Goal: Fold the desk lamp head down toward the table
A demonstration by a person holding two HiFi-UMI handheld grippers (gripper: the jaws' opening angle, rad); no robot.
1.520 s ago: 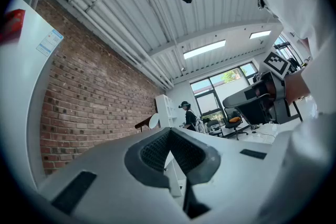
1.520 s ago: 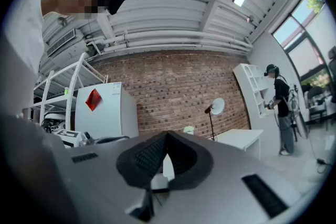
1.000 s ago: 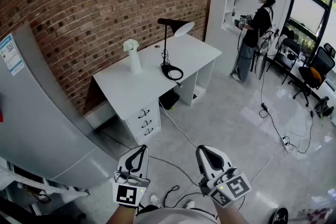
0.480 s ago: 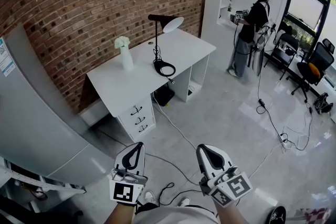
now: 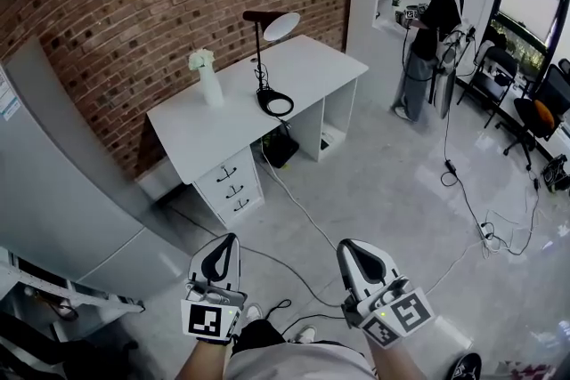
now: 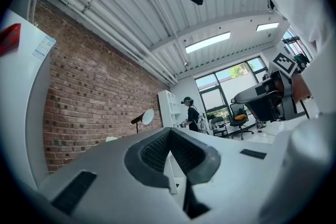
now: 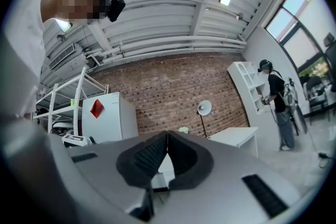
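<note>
Lamp (image 5: 260,58) upright on desk (image 5: 307,67), well ahead across open floor, its head (image 5: 281,25) high and jutting right; left gripper (image 5: 227,243) and right gripper (image 5: 349,248) both clenched, empty, aimed at it, left seemingly slightly nearer.

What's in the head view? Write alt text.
A white desk against a brick wall carries a desk lamp, head raised, and a vase. The left gripper and right gripper, both shut, hang short of it; a person stands beyond.
</note>
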